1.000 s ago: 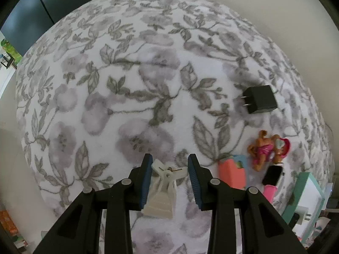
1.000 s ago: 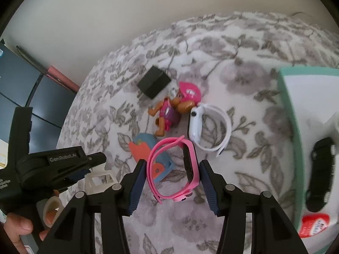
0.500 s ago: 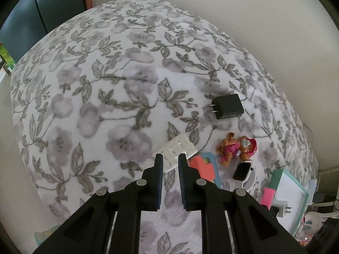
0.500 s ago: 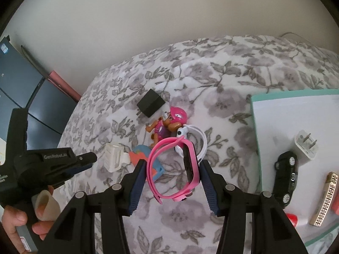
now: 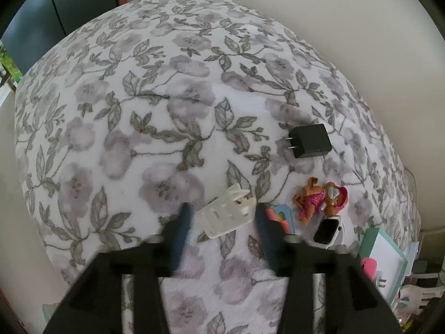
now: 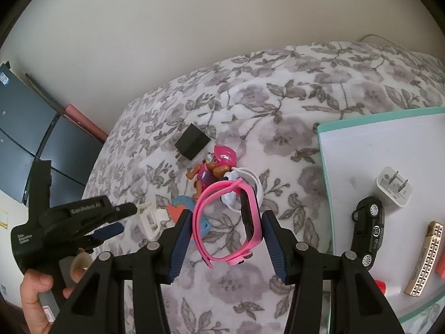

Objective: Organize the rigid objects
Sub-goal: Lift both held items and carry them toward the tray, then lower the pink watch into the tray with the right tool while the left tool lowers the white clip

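Two grippers at work over a bed (image 5: 172,89) covered in a grey floral fleece blanket.

Right gripper (image 6: 226,229): clamped on a pink rubber-strapped smartwatch (image 6: 230,222), held above the blanket, beside a white tray with a teal rim (image 6: 324,136) that holds a black toy car (image 6: 368,231) and a white plug adapter (image 6: 393,190).

Left gripper (image 5: 221,224): jaws opening, nothing pressed; a white plastic clip (image 5: 226,214) lies on the blanket between them.

Loose on the blanket: black charger cube (image 5: 310,140), pink-helmeted pup figurine (image 5: 322,199), white-strapped smartwatch (image 5: 326,229).

Step, as judged: carrying the pink watch to the tray. Next calls for moving right over the tray, lowering, then releasing.
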Available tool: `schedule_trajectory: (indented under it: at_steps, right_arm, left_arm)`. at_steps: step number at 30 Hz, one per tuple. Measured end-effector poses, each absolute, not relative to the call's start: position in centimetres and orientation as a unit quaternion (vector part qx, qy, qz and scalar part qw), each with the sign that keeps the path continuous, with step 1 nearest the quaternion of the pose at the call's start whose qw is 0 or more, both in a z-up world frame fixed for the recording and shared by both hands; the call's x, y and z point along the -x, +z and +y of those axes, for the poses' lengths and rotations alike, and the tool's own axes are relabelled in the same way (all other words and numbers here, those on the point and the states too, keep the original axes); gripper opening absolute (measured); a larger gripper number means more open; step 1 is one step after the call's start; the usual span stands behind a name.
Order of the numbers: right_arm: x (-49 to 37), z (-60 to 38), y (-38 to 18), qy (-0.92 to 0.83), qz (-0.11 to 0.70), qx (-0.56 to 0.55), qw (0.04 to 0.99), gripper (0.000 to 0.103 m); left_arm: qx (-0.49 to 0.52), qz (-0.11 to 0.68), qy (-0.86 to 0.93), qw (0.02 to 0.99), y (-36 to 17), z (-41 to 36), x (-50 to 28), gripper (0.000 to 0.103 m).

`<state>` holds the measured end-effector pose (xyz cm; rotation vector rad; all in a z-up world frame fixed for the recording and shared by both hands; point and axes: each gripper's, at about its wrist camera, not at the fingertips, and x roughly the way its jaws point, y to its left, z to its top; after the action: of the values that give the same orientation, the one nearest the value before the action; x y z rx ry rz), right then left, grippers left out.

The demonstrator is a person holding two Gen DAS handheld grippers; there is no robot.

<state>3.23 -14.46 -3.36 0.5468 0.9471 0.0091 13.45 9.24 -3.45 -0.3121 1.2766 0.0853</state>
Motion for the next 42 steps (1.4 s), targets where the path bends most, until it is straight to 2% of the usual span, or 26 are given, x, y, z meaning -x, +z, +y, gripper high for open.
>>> schedule_trajectory:
  at_steps: [4,6,12,16,24,36,38,40,42]
  right_arm:
    - [-3.4,-14.6,-3.8,0.003,0.455,-0.263,0.851,0.054]
    - [-3.5,-14.7,-4.0,0.003,0.457,-0.264,0.849,0.054]
    - [-3.7,-14.9,-4.4,0.002,0.460,-0.264,0.847,0.054]
    - [-3.8,-14.8,-4.7,0.002,0.465,-0.262,0.846,0.054]
    - [-4.0,-14.8,-5.2,-0.002,0.471,-0.258,0.844,0.054]
    - [-4.0,-14.8,-5.5,-0.002,0.478,-0.255,0.841,0.054]
    - [-4.0,-14.8,-5.6,-0.002,0.479,-0.254,0.840,0.054]
    - [-4.1,-14.8,-5.7,-0.003,0.480,-0.255,0.839,0.054]
    - [-4.1,-14.8,-5.9,-0.003,0.482,-0.254,0.838,0.054]
  left_arm:
    - [0.153,0.593,0.045,0.789,-3.8,9.6,-13.6,0.060]
    - [0.153,0.594,0.049,0.789,-4.1,9.6,-13.8,0.073]
    - [0.150,0.603,0.061,0.781,-5.8,9.4,-14.4,0.074]
    - [0.166,0.604,0.063,0.777,-6.8,9.5,-14.9,0.082]
    - [0.166,0.632,0.065,0.754,-9.5,8.9,-15.3,0.081]
    - [0.217,0.613,0.067,0.756,-9.2,10.6,-15.4,0.078]
    - [0.226,0.609,0.068,0.757,-8.9,10.6,-15.1,0.075]
    - [0.229,0.606,0.069,0.759,-8.7,10.7,-15.0,0.063]
    - [0.229,0.604,0.069,0.760,-8.6,10.9,-14.8,0.061]
